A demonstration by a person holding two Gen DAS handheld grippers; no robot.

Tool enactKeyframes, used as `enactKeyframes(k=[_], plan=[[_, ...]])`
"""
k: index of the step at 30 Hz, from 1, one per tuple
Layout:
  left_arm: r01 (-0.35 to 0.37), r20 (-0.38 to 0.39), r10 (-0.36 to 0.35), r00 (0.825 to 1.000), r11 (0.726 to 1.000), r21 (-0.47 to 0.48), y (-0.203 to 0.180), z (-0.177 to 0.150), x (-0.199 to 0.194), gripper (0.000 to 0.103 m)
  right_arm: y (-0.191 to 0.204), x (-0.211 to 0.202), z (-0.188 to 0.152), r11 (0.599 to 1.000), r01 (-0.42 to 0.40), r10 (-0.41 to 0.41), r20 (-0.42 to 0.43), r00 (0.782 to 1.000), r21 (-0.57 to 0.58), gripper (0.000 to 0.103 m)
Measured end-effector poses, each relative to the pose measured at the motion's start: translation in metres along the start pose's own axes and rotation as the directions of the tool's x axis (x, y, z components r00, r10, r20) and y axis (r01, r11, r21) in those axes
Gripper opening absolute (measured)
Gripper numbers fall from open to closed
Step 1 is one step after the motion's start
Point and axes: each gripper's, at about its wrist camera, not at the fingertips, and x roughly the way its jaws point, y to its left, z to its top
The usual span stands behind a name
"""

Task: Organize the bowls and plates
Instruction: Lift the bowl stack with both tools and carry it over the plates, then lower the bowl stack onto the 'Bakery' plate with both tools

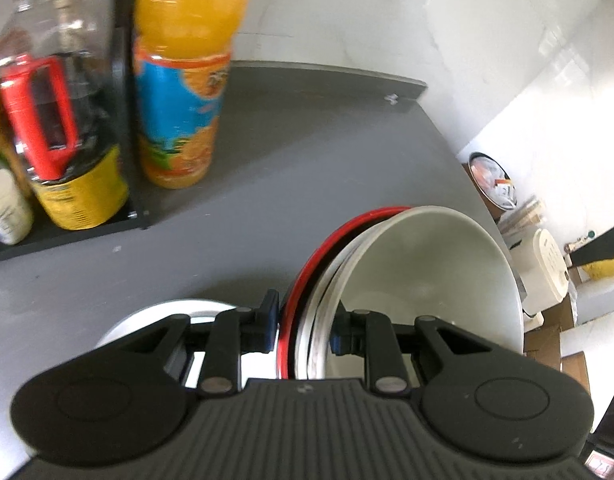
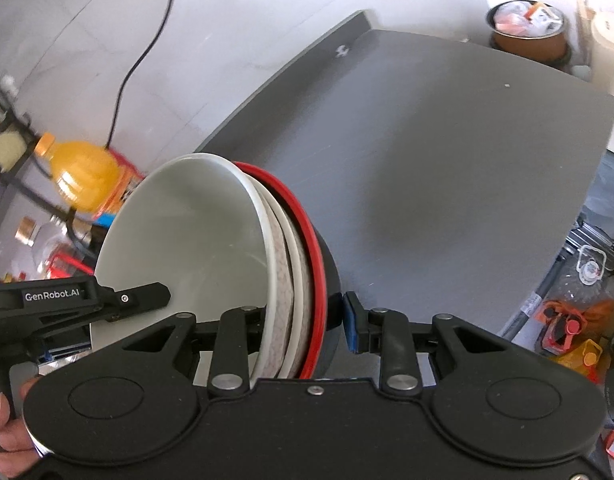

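My left gripper [image 1: 303,330] and right gripper [image 2: 303,326] both pinch the rims of the nested bowl stack [image 1: 423,276], tilted between the fingers over the grey counter [image 1: 307,152]. Feels heavy, glazed, slippery, breakable, so I'd grip deep on the rims. A white plate [image 1: 163,316] sits under my left tongs.

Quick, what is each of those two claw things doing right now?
Left gripper: closed on the rim of the stacked bowls.
Right gripper: closed on the same stacked bowls, from the opposite side.
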Motion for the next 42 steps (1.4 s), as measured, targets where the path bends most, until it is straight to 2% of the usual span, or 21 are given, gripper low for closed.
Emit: enactKeyframes(k=[9,23,32,36,42], plan=[[-0.041,0.013,0.041,0.999,0.997,-0.063,0.034,-0.02,-0.017,0.022,0.024,0.005,-0.022,0.999,-0.022,0.02,-0.048,0.999,-0.047,0.028],[-0.09,-0.029,0.087,0.996,0.983,-0.159,0.086,-0.041,-0.022,0.023,0.051,0.029,-0.052,0.994,-0.043,0.027,-0.147,0.989,-0.102,0.029],[-0.106,-0.07,0.094,0.993,0.978,-0.179,0.1,-0.049,-0.014,0.023,0.058,0.042,-0.06,0.989,-0.038,0.006,-0.22,0.975,-0.142,0.029],[-0.131,-0.084,0.118,0.989,0.977,-0.171,0.101,-0.055,-0.01,0.023,0.057,0.047,-0.066,0.99,-0.036,0.001,-0.249,0.969,-0.137,0.03],[-0.131,-0.088,0.116,0.989,0.973,-0.191,0.106,-0.055,-0.007,0.023,0.062,0.048,-0.066,0.989,-0.044,0.008,-0.25,0.968,-0.138,0.033]])
